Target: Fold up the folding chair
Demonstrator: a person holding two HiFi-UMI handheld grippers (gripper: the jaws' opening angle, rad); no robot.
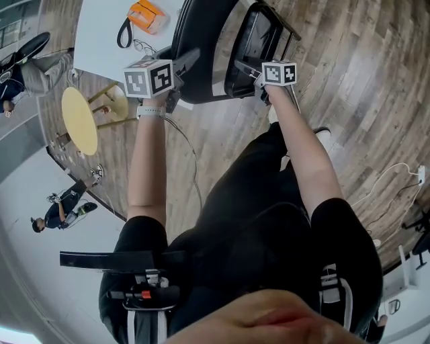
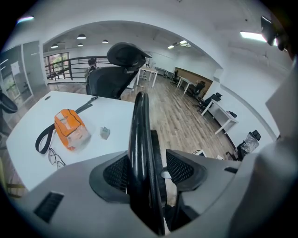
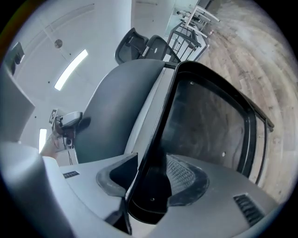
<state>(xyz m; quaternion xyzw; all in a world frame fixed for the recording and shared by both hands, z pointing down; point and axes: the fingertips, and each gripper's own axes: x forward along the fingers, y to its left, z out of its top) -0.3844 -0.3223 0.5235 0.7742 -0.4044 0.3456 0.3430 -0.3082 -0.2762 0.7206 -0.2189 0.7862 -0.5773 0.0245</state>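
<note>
The black folding chair stands on the wood floor in front of me, its backrest (image 1: pixel 201 40) at the left and its framed seat (image 1: pixel 259 47) at the right. My left gripper (image 1: pixel 185 64) straddles the backrest's thin edge (image 2: pixel 139 139); the edge lies against the left pad, a gap shows at the right pad, and the jaws are open. My right gripper (image 1: pixel 242 67) straddles the seat's rim (image 3: pixel 158 139) and is open too. In the right gripper view the seat panel (image 3: pixel 209 125) and the grey-looking backrest (image 3: pixel 116 107) stand close together.
A white table (image 1: pixel 101 33) behind the chair holds an orange pouch (image 1: pixel 146 15) with a strap and a pair of glasses (image 1: pixel 143 46). A yellow round stool (image 1: pixel 79 119) stands at the left. A white cable (image 1: pixel 390 178) lies on the floor at the right. An office chair (image 2: pixel 116 69) stands beyond the table.
</note>
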